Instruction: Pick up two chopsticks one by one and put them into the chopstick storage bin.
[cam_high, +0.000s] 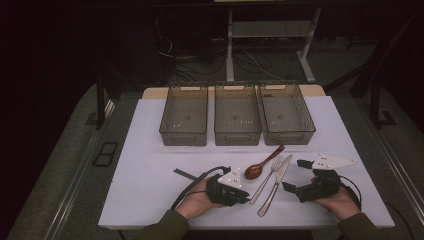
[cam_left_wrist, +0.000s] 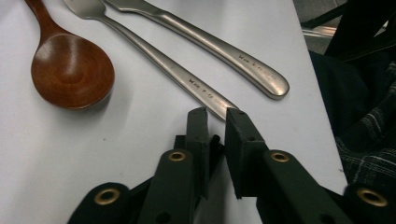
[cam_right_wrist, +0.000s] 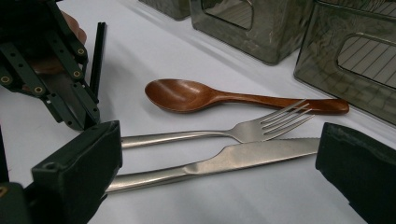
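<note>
A wooden spoon (cam_high: 255, 171), a metal fork (cam_high: 267, 180) and a metal knife (cam_high: 277, 181) lie side by side on the white table (cam_high: 150, 165), handles toward me. My left gripper (cam_high: 246, 199) rests low on the table at the fork's handle end. In the left gripper view its jaws (cam_left_wrist: 217, 114) stand nearly together with the tip of the fork handle (cam_left_wrist: 205, 93) pinched between them; the spoon bowl (cam_left_wrist: 72, 70) and knife handle (cam_left_wrist: 243, 63) lie beyond. My right gripper (cam_high: 295, 175) is open wide to the right of the knife. In its own view its jaws (cam_right_wrist: 219, 172) flank the knife (cam_right_wrist: 233, 158) and fork (cam_right_wrist: 243, 133).
Three grey see-through bins (cam_high: 184, 115) (cam_high: 237, 115) (cam_high: 287, 115) stand in a row at the back of the table. A thin black strip (cam_high: 186, 174) lies left of my left gripper. The table's front edge runs just below both hands.
</note>
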